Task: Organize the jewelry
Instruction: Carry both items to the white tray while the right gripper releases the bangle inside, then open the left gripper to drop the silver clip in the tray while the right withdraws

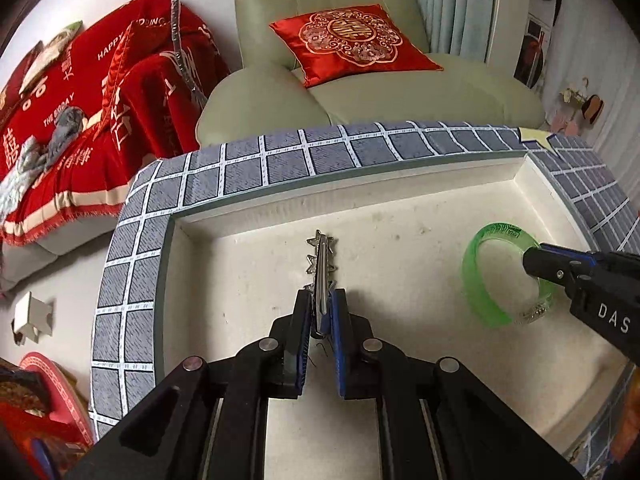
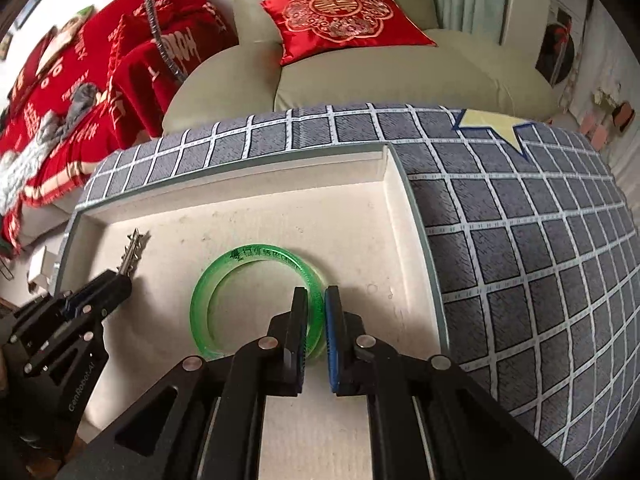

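Note:
A shallow white box (image 1: pixel 400 184) lies on a table with a blue-grey checked cloth (image 1: pixel 280 160). My left gripper (image 1: pixel 321 300) is shut on a silver star-edged hair clip (image 1: pixel 321 258), which points forward over the box floor. My right gripper (image 2: pixel 316 300) is shut on the rim of a translucent green bangle (image 2: pixel 240 260) at the right side of the box. The bangle also shows in the left wrist view (image 1: pixel 476 280), with the right gripper (image 1: pixel 538 266) on its right rim. The clip (image 2: pixel 134 252) and the left gripper (image 2: pixel 120 280) show at the left in the right wrist view.
The box's right wall (image 2: pixel 420 240) runs close beside the bangle. A pale green armchair (image 1: pixel 360 92) with a red cushion (image 1: pixel 352 40) stands behind the table. A red-covered sofa (image 1: pixel 80 120) is at the left. A small white carton (image 1: pixel 32 316) lies on the floor.

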`<action>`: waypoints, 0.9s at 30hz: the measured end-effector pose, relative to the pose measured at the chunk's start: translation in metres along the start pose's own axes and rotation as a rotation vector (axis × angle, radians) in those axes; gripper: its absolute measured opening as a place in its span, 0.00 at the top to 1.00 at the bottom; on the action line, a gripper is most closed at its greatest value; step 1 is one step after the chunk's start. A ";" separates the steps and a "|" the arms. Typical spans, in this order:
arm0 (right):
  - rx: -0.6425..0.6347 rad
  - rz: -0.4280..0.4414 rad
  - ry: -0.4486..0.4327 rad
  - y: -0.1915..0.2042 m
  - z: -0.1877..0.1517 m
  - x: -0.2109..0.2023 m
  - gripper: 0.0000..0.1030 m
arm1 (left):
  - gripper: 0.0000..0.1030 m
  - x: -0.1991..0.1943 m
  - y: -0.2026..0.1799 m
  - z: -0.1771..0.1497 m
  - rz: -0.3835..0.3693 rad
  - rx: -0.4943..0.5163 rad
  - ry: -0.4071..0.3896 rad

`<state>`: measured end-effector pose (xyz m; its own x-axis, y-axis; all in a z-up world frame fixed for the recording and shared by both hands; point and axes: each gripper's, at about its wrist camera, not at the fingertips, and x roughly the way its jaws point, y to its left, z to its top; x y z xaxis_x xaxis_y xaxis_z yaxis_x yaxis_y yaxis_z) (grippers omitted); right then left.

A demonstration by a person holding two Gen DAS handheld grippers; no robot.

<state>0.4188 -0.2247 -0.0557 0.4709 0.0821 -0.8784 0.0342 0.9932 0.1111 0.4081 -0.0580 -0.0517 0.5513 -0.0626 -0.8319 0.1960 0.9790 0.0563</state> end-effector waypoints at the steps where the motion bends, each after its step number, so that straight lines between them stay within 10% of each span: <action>1: 0.000 0.001 0.003 0.001 0.000 -0.001 0.74 | 0.75 0.000 -0.001 0.000 0.009 0.004 0.002; 3: 0.020 0.021 -0.004 0.000 0.001 -0.005 0.41 | 0.75 -0.001 -0.003 0.000 0.017 0.004 0.004; 25: 0.170 0.199 -0.144 -0.034 -0.049 -0.106 0.31 | 0.72 -0.029 0.007 0.001 -0.032 -0.063 -0.081; 27: 0.180 0.204 -0.150 -0.037 -0.053 -0.109 0.31 | 0.00 -0.039 0.006 0.003 -0.025 -0.064 -0.119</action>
<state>0.3196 -0.2661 0.0118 0.6084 0.2519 -0.7526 0.0747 0.9259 0.3703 0.3899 -0.0502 -0.0169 0.6398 -0.1056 -0.7612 0.1605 0.9870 -0.0020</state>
